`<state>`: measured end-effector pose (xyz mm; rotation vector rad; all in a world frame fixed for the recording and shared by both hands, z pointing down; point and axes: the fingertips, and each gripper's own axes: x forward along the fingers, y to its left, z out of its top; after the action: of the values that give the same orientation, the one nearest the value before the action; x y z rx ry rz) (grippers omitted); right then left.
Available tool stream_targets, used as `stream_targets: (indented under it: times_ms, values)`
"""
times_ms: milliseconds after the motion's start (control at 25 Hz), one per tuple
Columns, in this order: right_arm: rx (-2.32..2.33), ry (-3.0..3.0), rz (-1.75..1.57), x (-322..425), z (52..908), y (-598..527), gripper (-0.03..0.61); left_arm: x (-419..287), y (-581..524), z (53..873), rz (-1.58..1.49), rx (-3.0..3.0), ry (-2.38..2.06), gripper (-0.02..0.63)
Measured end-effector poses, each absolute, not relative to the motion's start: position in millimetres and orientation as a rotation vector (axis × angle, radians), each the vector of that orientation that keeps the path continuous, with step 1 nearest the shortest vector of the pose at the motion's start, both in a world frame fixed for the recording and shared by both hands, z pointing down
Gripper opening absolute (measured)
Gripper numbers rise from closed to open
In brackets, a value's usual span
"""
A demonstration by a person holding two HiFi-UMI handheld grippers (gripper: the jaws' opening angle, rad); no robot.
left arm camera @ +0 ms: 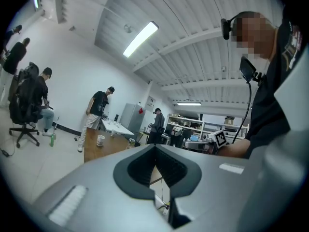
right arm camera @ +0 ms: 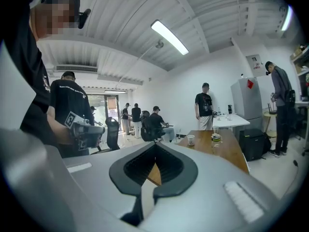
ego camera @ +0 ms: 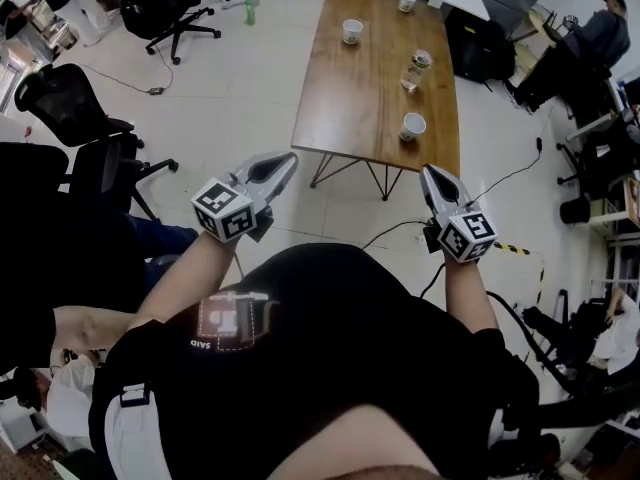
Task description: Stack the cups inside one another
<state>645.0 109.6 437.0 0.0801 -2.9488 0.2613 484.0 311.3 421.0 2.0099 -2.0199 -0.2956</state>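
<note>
Cups (ego camera: 412, 126) stand apart on the wooden surface (ego camera: 345, 98), one near its front edge, perhaps a stack at mid-surface. Closed and empty, the left gripper (ego camera: 288, 161) and right gripper (ego camera: 429, 172) hang short of that edge.

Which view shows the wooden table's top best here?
Head view: the wooden table is seen from above, nearly all its top in frame. Both gripper views catch it distant and almost edge-on, its near end hidden.

The table (ego camera: 345, 98) is warm brown wood on a pale cream floor (ego camera: 240, 98), the cups (ego camera: 412, 126) are white, the left gripper (ego camera: 290, 158) and right gripper (ego camera: 428, 172) are light grey, darker inside the jaws, and their cubes (ego camera: 223, 210) carry black-and-white square markers.
</note>
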Motion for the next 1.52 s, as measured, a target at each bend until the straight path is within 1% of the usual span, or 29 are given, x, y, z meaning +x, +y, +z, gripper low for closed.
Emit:
stream_targets:
  times_ms: [320,680,920,1320,1520]
  values:
    - [-0.202,-2.947,0.228,557,446,82,0.014,432,307,430,-0.259,1.821,-2.210,0.000]
    - [-0.401,-2.934,0.194,491,446,72,0.014,391,314,426,-0.270,1.659,-2.357,0.000]
    - [-0.394,-2.916,0.180,451,451,87,0.014,344,331,432,-0.300,1.651,-2.364,0.000]
    - [-0.243,-2.943,0.199,351,444,152,0.014,225,380,434,-0.274,1.760,-2.263,0.000]
    - [-0.231,-2.940,0.238,310,448,172,0.014,181,393,434,-0.266,1.772,-2.251,0.000]
